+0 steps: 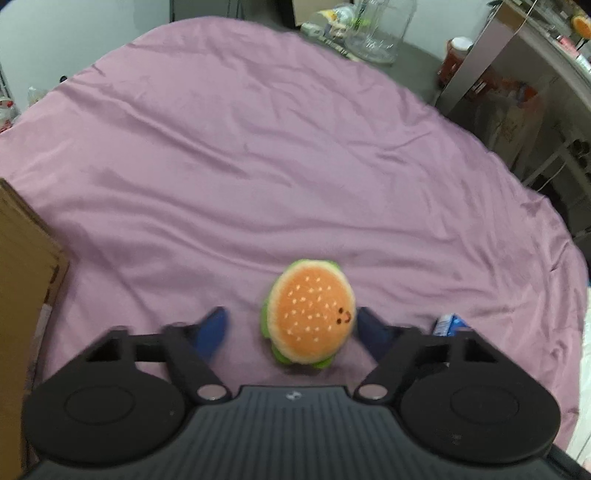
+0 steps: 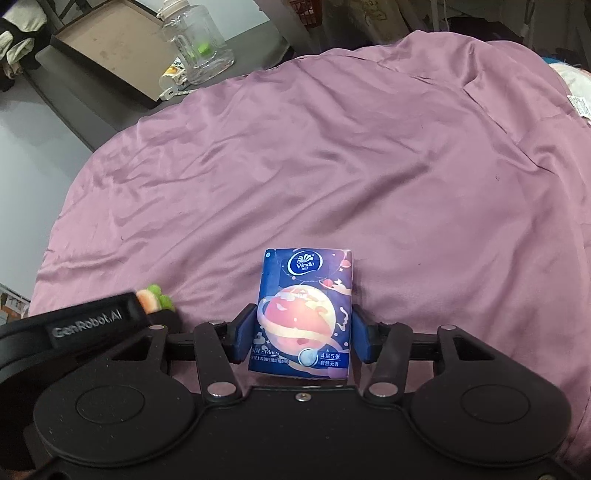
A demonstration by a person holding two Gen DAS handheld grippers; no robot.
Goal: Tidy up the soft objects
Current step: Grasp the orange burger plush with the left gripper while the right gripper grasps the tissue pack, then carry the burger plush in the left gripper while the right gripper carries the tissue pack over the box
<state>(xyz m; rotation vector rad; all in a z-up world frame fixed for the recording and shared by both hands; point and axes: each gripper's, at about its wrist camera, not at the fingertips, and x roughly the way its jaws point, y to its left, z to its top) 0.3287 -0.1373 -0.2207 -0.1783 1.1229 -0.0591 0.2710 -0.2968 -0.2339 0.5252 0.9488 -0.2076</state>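
Note:
A plush hamburger [image 1: 310, 314] with an orange bun and green lettuce lies on the purple sheet [image 1: 258, 147]. My left gripper [image 1: 293, 328] straddles it. The left blue finger [image 1: 216, 328] stands clear of the toy and the right one sits close by its side, so the jaws are open. In the right wrist view, a blue tissue pack [image 2: 304, 310] with a planet print lies on the sheet. My right gripper [image 2: 303, 336] is shut on it, with both blue pads [image 2: 246, 332] against its long sides. The left gripper's body [image 2: 92, 321] and the hamburger [image 2: 153, 299] show at the left.
A brown cardboard box [image 1: 22, 277] stands at the sheet's left edge. Beyond the far edge are a clear jar [image 1: 376, 33], a clear plastic bottle [image 2: 195, 44] and a shallow cardboard tray [image 2: 110, 48]. The sheet [image 2: 332, 147] is wrinkled, with a raised fold at the right.

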